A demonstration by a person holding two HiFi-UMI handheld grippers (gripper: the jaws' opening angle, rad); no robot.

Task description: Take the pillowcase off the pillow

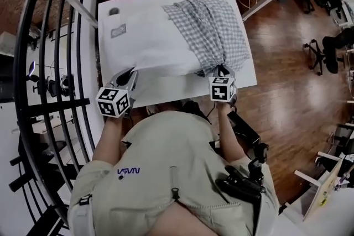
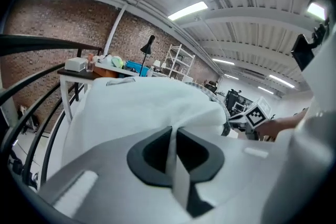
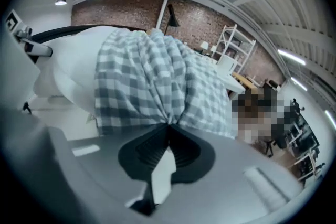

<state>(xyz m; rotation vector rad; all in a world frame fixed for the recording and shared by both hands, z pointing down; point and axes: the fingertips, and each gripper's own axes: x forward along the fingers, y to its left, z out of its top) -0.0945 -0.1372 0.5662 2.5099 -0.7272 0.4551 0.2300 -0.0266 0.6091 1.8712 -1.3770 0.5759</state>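
Over the white, flat rectangular surface (image 1: 166, 98) both tools are committed. At lower left of the head view, the left gripper (image 1: 128, 77) has its dark ribbed fingers (image 2: 152, 155) pressed together on a thin ridge of the plain white stuffed pillow (image 1: 149, 41). That looks like the anchor: hold the filling in place so it doesn't travel with the cover.

Right of centre, the right gripper (image 1: 221, 70) has its fingers (image 3: 147, 152) pinching the near edge of the grey-and-white checked pillowcase (image 1: 213, 30). The right gripper view shows the cloth drawn into pleats that all converge on the pinch, so there is some tension on it. Gripping at the hem makes sense, since a pull from there should slide the sleeve off.

The cover sits bunched over the right-hand part of the pillow, in the upper middle of the head view. The left part lies bare, so I'd judge the stripping roughly half done.

As for materials, the cover reads as thin woven gingham, limp and quick to crease. The pillow is puffy, smooth and rounded, and dimples where it's nipped. The surface under them looks hard and matte, slick enough to let the fabric glide.
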